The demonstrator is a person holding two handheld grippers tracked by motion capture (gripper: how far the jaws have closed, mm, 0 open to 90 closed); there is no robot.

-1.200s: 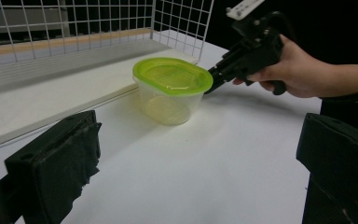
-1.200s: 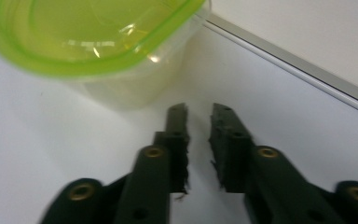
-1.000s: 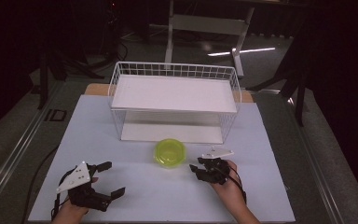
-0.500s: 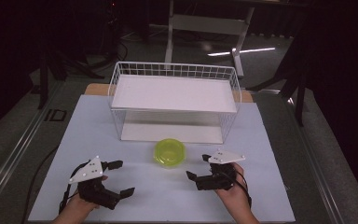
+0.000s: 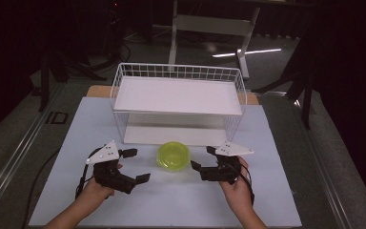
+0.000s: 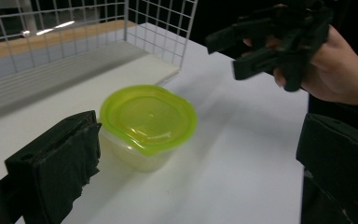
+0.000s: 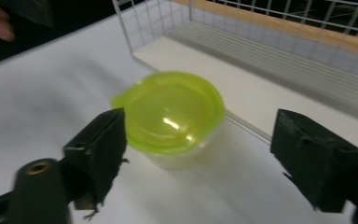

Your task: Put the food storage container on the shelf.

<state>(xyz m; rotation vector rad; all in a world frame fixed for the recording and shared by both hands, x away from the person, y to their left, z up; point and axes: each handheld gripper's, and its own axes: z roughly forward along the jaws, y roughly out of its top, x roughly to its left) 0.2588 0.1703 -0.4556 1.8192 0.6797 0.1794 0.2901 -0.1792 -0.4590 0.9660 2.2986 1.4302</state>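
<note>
A small clear tub with a lime-green lid (image 5: 174, 156) stands on the white table just in front of the wire shelf rack. My left gripper (image 5: 136, 165) is to its left, jaws wide open and pointing at it. My right gripper (image 5: 202, 159) is to its right, also open and aimed at it. The left gripper view has the tub (image 6: 148, 122) between and beyond the two black jaws, with the other hand and right gripper (image 6: 242, 46) behind. Seen in the right gripper view, the tub (image 7: 171, 115) sits between the spread jaws, apart from both.
A white wire rack (image 5: 178, 102) with an upper shelf and a low base board stands behind the tub. The white table mat (image 5: 181, 200) extends toward me. Cables trail from both grippers. A stand and dark floor lie beyond the table.
Both grippers have moved forward and inward toward the tub. The tub has stayed in place.
</note>
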